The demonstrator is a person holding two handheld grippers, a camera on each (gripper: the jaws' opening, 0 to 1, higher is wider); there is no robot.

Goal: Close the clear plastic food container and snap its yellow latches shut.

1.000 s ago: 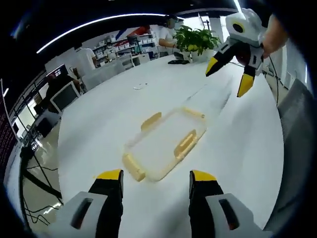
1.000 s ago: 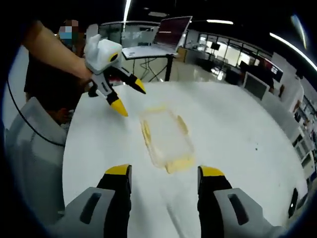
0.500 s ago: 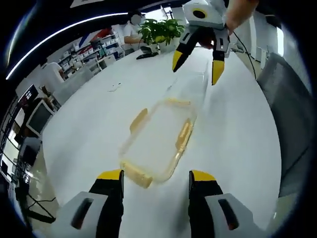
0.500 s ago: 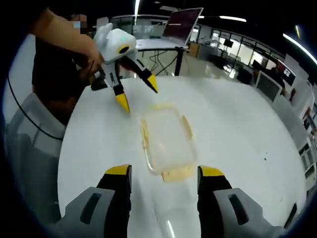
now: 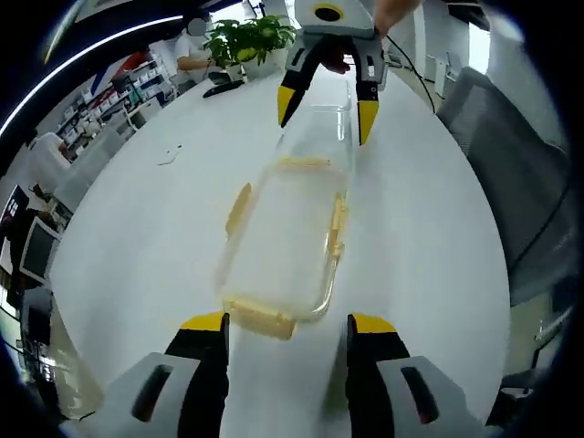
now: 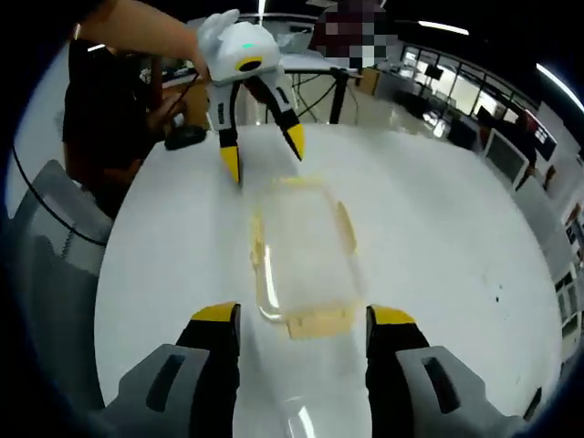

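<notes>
**Container between two open grippers, nothing grasped**

Clear plastic food container (image 5: 281, 239) flat on white round table (image 5: 429, 237), long axis running from near end to far end in both views. Yellow latches (image 5: 239, 208) visible along both long sides and at both short ends; in left gripper view near-end latch just ahead of the jaw tips. Cannot tell from either view whether the lid is seated or the latches are snapped.

Left gripper (image 5: 286, 323): jaws spread wide, holding nothing, tips just short of the container's near end. Same gripper seen from the right gripper view (image 6: 260, 153) at the far end of the container, yellow tips pointing down, either side of that end, held by a hand (image 6: 212, 29).

Right gripper (image 6: 307, 316): jaws apart, empty, near end of container between and just beyond the tips. Seen from left gripper view (image 5: 324, 102) above the container's far end, tips apart.

Background: potted plant (image 5: 245, 36) at far edge of table, grey chair (image 5: 520, 182) at right.
</notes>
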